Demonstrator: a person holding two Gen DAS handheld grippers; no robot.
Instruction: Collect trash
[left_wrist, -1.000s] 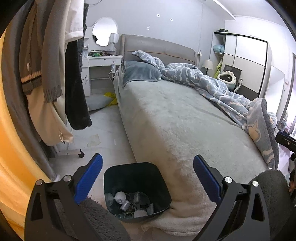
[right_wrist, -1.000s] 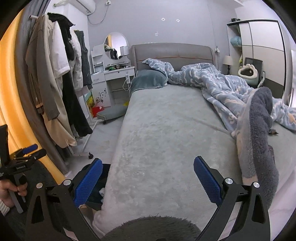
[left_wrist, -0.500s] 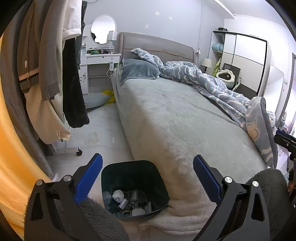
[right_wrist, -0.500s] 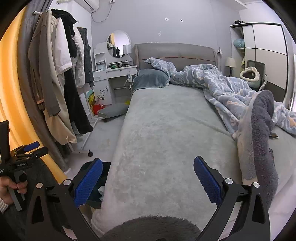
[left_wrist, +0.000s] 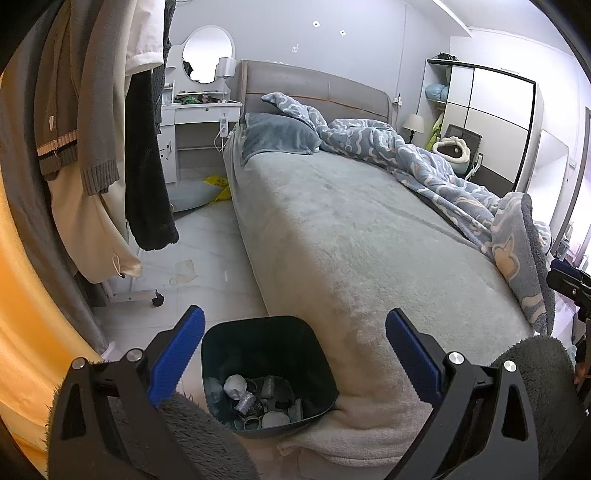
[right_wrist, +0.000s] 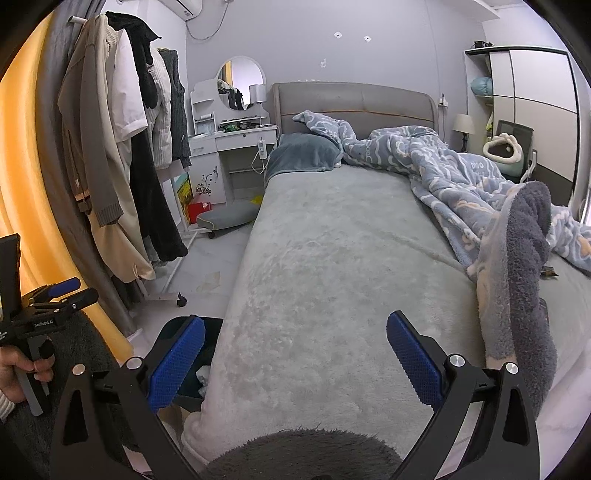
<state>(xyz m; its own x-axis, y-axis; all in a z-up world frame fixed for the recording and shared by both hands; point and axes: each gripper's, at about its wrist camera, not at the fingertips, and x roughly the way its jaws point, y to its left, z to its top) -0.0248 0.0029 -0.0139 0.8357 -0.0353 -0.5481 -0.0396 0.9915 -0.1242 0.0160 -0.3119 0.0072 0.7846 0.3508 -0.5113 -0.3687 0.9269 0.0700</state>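
My left hand-held gripper (left_wrist: 295, 350) is wide open, empty; the bin (left_wrist: 267, 373) of trash (left_wrist: 255, 400) sits just below, between its fingers, against the bed (left_wrist: 354, 236). My right hand-held gripper (right_wrist: 295, 354) is wide open, empty, over the bed; blanket (right_wrist: 454, 184) beyond.

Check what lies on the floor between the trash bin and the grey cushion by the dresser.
Left wrist view: mostly bare tile between the trash bin and the grey cushion, apart from a crumpled clear scrap near the clothes rack's wheeled foot.

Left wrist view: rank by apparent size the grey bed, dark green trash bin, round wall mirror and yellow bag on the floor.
1. Grey bed
2. Dark green trash bin, though nearness enlarges it
3. Round wall mirror
4. Yellow bag
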